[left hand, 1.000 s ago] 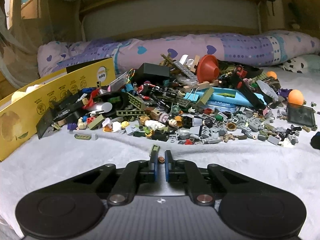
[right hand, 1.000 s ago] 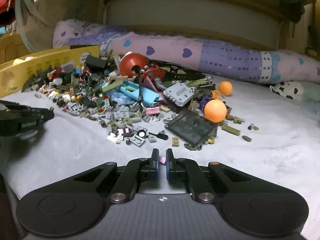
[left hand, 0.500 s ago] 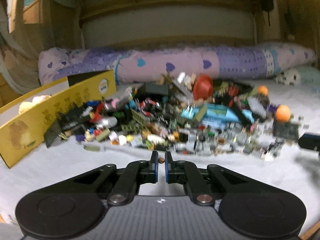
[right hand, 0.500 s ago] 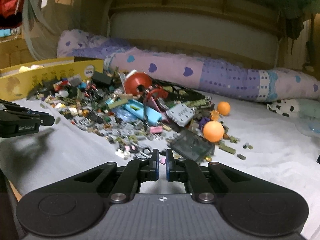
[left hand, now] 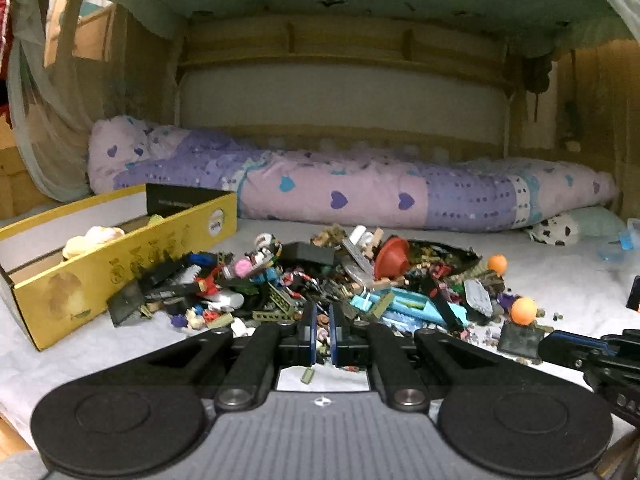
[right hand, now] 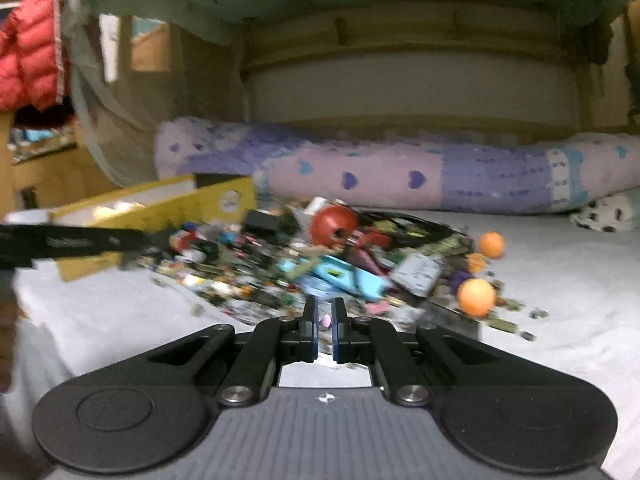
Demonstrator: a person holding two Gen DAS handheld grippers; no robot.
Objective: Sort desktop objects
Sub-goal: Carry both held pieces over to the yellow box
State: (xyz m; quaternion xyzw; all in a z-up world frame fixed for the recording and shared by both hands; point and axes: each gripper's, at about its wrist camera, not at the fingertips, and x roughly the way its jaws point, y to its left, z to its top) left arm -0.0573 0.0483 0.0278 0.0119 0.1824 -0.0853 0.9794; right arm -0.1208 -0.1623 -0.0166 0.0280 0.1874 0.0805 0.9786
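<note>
Mid-carry, judging by the 2 loads.

Far left: yellow box, open-topped, on the white sheet, pale soft item inside; likely drop-off.

Left gripper clamped on a small brown round piece, raised above the heap of bricks and toys in the middle.

Right gripper clamped on a tiny pink piece, raised likewise; blurred view, so mid-motion.

Right edge of the heap: 2 orange balls, well apart from the box.

Next, probably: swing each load left over the box rim, lower, part the tongs only once above the opening. Tiny parts, thin grip, so no jolts; 2 tools close together, so room needed between them.
</note>
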